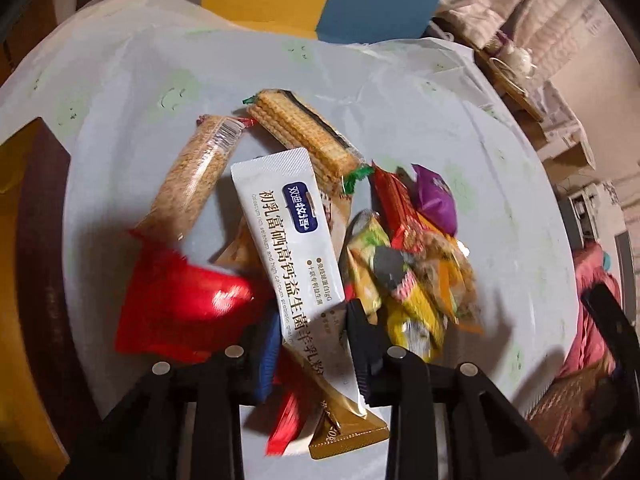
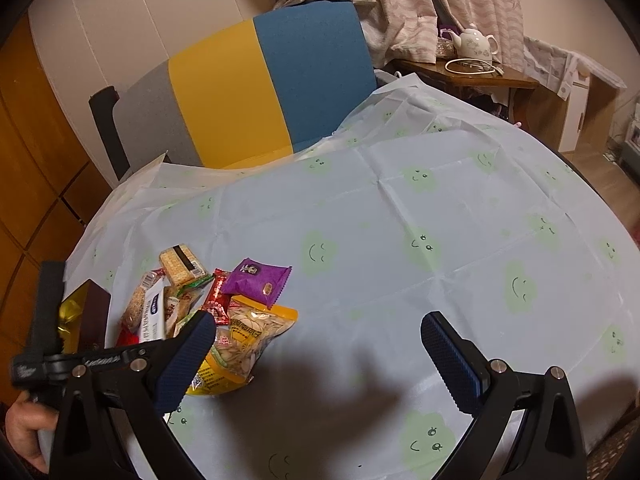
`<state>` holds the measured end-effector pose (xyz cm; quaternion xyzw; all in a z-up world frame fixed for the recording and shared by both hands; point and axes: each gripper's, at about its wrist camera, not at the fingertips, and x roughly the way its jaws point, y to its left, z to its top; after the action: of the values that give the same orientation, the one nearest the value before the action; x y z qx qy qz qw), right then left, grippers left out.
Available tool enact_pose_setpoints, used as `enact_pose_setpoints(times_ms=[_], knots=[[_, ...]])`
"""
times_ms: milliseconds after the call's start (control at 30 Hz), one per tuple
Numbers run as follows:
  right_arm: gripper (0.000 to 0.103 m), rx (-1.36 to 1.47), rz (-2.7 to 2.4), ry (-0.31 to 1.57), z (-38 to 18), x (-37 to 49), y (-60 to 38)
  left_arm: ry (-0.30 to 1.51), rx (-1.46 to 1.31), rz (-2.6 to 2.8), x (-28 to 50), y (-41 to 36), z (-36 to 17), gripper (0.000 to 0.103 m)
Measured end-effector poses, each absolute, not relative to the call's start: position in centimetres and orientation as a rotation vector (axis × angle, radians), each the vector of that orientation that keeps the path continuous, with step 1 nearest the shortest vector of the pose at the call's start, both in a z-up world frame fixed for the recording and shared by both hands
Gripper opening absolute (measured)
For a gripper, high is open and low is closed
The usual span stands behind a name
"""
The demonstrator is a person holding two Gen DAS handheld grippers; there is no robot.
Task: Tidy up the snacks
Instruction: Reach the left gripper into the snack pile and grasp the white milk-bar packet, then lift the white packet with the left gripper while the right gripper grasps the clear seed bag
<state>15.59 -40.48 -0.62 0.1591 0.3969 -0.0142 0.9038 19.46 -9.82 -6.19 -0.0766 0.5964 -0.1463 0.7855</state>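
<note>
While the left gripper (image 1: pixel 310 344) points steeply down into the heap, its jaws sit narrow with the long white sachet (image 1: pixel 294 256) running up between them; the black finger on the right lies against the sachet's edge and the blue pad (image 1: pixel 267 354) stands close on the other side, but whether they truly pinch it I cannot tell from here. Just below the fingers the sachet's gold end (image 1: pixel 348 436) pokes out toward the camera. To the left of the sachet lies a shiny red packet (image 1: pixel 176 304), and above that a clear-wrapped crumbly bar (image 1: pixel 192 176) slants up beside the wafer pack (image 1: pixel 304 136) with its green-crimped ends. On the right of the sachet, a jumble of yellow and green wrappers (image 1: pixel 404 280), a red wrapper (image 1: pixel 394 204) and a purple packet (image 1: pixel 434 196). Over to the right gripper (image 2: pixel 318 354): jaws spread wide, nothing between them, hovering above the pale blue tablecloth (image 2: pixel 400 216) with its green smiling clouds. Its left finger overlaps the yellow seed bag (image 2: pixel 244 344) at the near edge of the snack pile, which sits at the table's left side. Behind stands a chair (image 2: pixel 272 84) in grey, yellow and blue, and a white teapot (image 2: pixel 476 42) on a side table.
</note>
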Motion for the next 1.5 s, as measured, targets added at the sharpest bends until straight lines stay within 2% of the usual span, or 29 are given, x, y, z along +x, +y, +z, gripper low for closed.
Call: enact_pose_setpoints(times_ms=[300, 633, 767, 800, 933, 1000, 1400, 1467, 1500], knots=[[0.103, 0.306, -0.020, 0.878, -1.6, 16.0, -39.9, 1.209, -0.022, -0.460, 11.7, -8.0, -3.6, 0.032], [0.103, 0.306, -0.004, 0.921, -2.2, 16.0, -39.2, 1.245, 0.092, -0.405, 5.3, -6.9, -7.3, 0.032], [0.103, 0.285, 0.011, 0.942, -2.5, 16.1, -38.5, 1.194, 0.112, -0.400, 4.7, -7.0, -7.7, 0.032], [0.100, 0.280, 0.015, 0.952, -2.7, 16.2, -38.3, 1.187, 0.108, -0.396, 4.6, -6.9, -7.7, 0.032], [0.074, 0.268, 0.027, 1.012, -3.6, 16.5, -37.8, 1.158, 0.090, -0.402, 4.2, -6.7, -7.8, 0.033], [0.067, 0.288, 0.044, 1.049, -4.0, 16.9, -37.3, 1.153, 0.072, -0.407, 4.1, -6.5, -8.0, 0.033], [0.067, 0.431, 0.060, 1.194, -8.5, 23.4, -33.0, 1.137, 0.025, -0.426, 4.0, -6.0, -8.1, 0.033], [0.063, 0.418, 0.052, 1.196, -8.8, 24.0, -32.6, 1.132, 0.024, -0.428, 3.8, -5.9, -8.0, 0.033], [0.055, 0.393, 0.053, 1.193, -8.8, 24.1, -32.4, 1.132, 0.018, -0.431, 3.9, -5.9, -8.0, 0.033]])
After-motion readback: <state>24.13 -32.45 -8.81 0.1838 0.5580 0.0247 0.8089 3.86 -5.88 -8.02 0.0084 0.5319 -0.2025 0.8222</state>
